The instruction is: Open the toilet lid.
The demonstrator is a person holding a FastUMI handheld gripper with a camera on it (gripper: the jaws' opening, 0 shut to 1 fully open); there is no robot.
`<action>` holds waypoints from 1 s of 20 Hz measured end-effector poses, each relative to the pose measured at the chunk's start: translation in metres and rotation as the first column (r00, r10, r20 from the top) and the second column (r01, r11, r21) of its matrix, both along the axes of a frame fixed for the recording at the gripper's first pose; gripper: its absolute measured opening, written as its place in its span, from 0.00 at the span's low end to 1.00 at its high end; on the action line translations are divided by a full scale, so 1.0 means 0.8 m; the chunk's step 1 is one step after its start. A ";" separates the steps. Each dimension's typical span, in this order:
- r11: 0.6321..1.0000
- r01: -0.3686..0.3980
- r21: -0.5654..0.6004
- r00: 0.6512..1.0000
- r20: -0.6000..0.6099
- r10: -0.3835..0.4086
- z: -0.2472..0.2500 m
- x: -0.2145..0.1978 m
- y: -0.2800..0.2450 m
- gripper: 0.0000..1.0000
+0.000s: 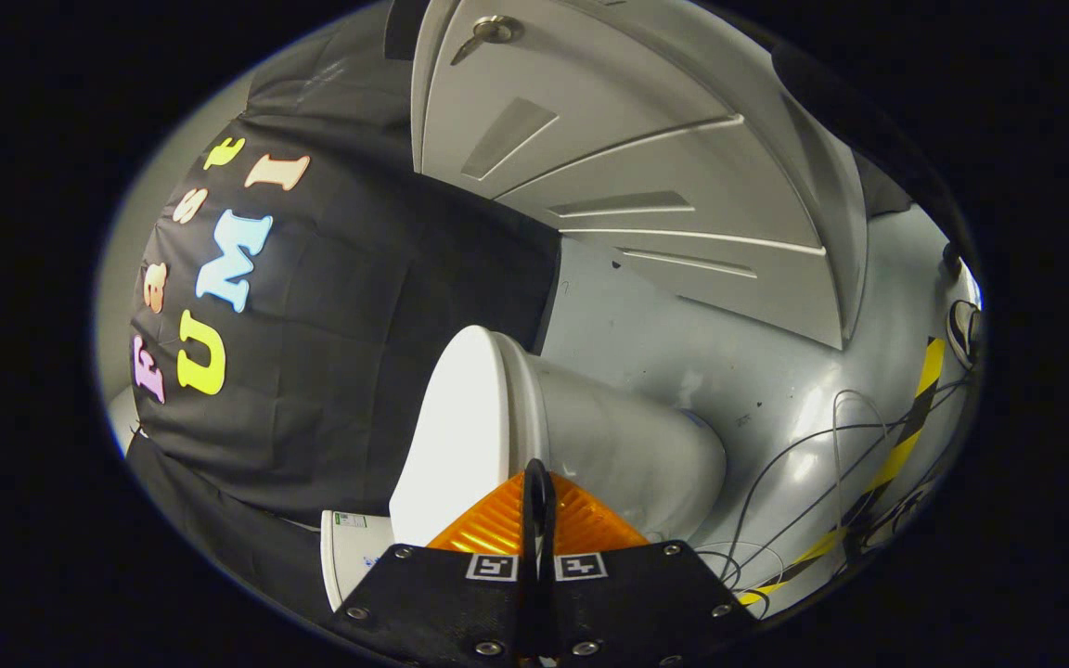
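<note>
Grey floor (664,353) and a panelled door (646,186) lie beyond; my gripper (537,501) has its fingers together, holding nothing; the toilet lid (446,436) sits closed just ahead, toward eleven o'clock; I judge it rigid, light, slippery; hook its front rim.

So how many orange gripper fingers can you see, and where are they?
2: the ribbed orange fingers are pressed together side by side, tips at the closed white toilet lid. The handheld gripper is shut, holding nothing.
</note>
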State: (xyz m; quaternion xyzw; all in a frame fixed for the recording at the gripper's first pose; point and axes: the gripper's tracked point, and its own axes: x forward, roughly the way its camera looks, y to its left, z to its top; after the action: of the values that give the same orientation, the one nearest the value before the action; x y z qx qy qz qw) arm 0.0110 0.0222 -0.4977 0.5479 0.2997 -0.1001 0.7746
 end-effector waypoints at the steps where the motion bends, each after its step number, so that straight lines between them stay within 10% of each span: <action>1: 1.000 -0.011 -0.015 1.000 -0.001 0.011 0.004 -0.001 0.001 0.00; 20: 0.897 -0.179 -0.405 0.978 0.026 0.207 0.168 0.021 0.017 0.00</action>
State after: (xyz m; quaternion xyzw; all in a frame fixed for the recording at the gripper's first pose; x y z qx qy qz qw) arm 0.0281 0.0359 -0.3636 0.3486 0.2990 -0.0629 0.8861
